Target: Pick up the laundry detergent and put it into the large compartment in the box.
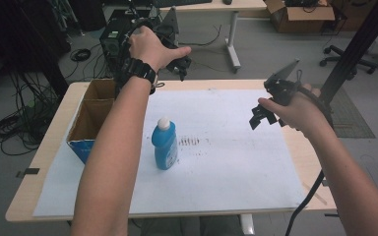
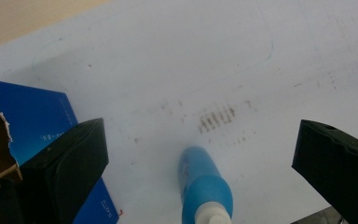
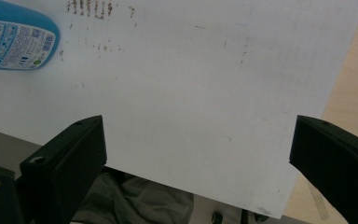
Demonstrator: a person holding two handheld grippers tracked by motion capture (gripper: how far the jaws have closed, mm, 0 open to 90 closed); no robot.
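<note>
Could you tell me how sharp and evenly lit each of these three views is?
High view: dim, soft, flat light; the blue bottle casts barely any shadow on the white sheet. Left gripper view: bottle and nearby black fingers look blurred. Right gripper view: the bottle's label print is fairly crisp, the light even, no glare.

No print can be read anywhere. The blue bottle (image 3: 16, 39) carries a white label with small text and square codes, too blurred to make out. The blue box (image 2: 42, 126) bears a faint line of white lettering, likewise illegible.
</note>
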